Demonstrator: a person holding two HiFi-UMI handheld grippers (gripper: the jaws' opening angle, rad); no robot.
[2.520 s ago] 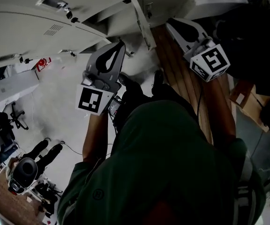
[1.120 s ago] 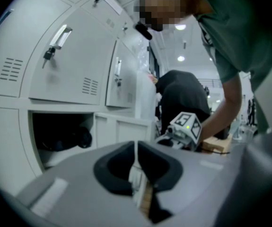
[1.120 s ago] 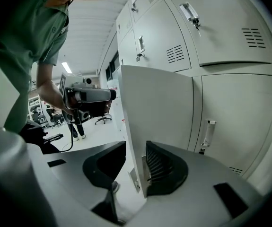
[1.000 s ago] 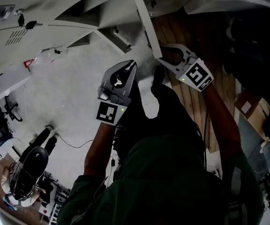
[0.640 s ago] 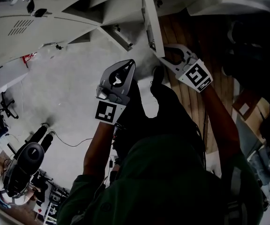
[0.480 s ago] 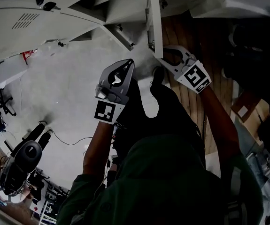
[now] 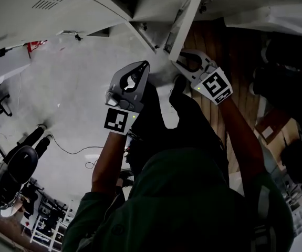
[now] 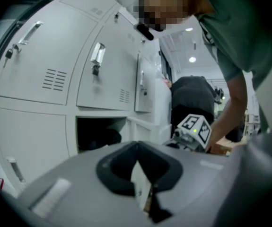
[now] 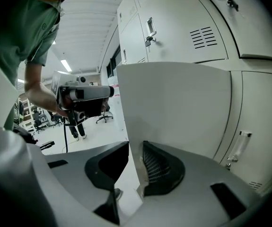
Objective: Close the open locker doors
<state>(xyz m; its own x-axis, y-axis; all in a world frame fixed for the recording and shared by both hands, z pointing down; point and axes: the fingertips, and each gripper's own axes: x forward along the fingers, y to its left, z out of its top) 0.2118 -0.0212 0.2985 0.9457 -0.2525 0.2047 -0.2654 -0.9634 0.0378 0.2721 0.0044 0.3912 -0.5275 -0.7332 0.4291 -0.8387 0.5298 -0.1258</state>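
1. Down low in front of the lockers [image 8: 55, 70], peering steeply past a green-shirted shoulder at pale floor [image 7: 72, 88] and a strip of wooden boards [image 7: 229, 51].
2. Straight to the open door [image 9: 173, 103]: swung well out from the lower row, edge-on from the head view, its plain white face filling the right gripper view.
3. Beside it, a dark open compartment [image 8: 98, 136] in the lower row, under closed doors with vents and handles.
4. Now the right gripper [image 9: 135, 148]: parted a little, with the door's free edge slotted down between the jaws.
5. Looks snug against the ribbed pad [image 9: 154, 167] on one side; on the other, a sliver of floor between door and jaw, so not clamped.
6. Across to the left gripper [image 8: 136, 145]: tips pressed together, holding nothing.
7. Hangs in the air near the right one, close to the door but clear of it.
8. In the left gripper view, just the right gripper's marker cube [image 8: 192, 129] with a small green light, out on a bare forearm.
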